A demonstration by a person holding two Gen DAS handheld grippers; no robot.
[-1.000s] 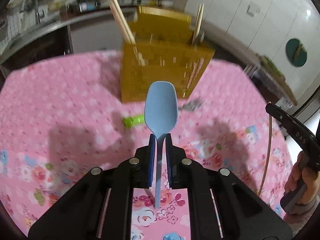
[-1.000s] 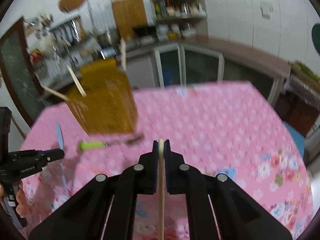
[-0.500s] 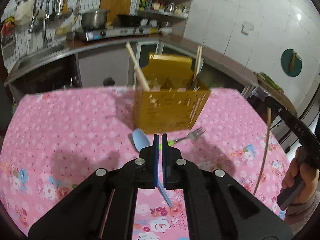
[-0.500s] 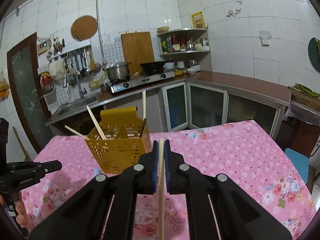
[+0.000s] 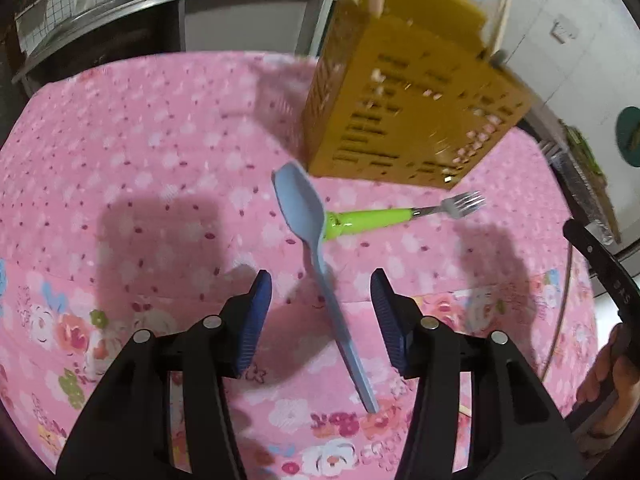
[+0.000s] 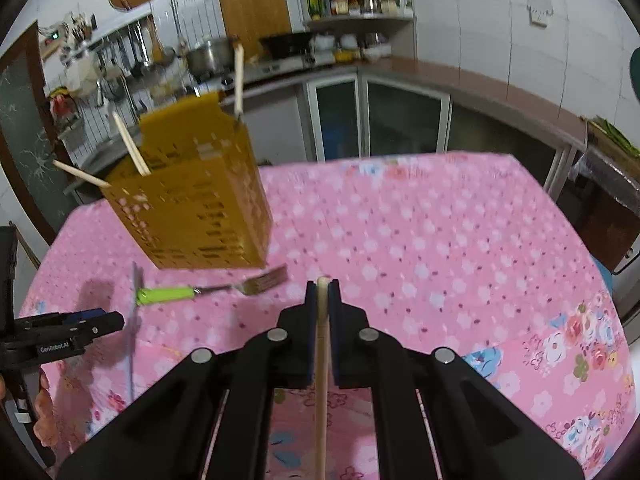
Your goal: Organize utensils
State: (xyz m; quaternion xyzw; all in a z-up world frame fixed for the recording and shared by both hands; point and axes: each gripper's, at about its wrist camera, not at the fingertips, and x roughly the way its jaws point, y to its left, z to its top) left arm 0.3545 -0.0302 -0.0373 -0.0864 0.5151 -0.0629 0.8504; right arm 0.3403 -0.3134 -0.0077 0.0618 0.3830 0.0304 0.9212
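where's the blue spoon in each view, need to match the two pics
Left wrist view: the blue spoon lies in the centre of the picture, between the open pads of the left tool, bowl towards the yellow utensil holder.
Right wrist view: the blue spoon is a thin, blurred sliver at the left edge, by the tip of the left tool.
Shared landmark: the green-handled fork, lying in front of the holder.

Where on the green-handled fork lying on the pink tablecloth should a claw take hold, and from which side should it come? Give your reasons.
Probably the green handle of the fork, near its middle: it is thicker than the thin metal neck and tines. The fork lies flat in front of the yellow holder, so come from above with the pads across the handle. Its butt end lies against the blue spoon; stay clear of that end.
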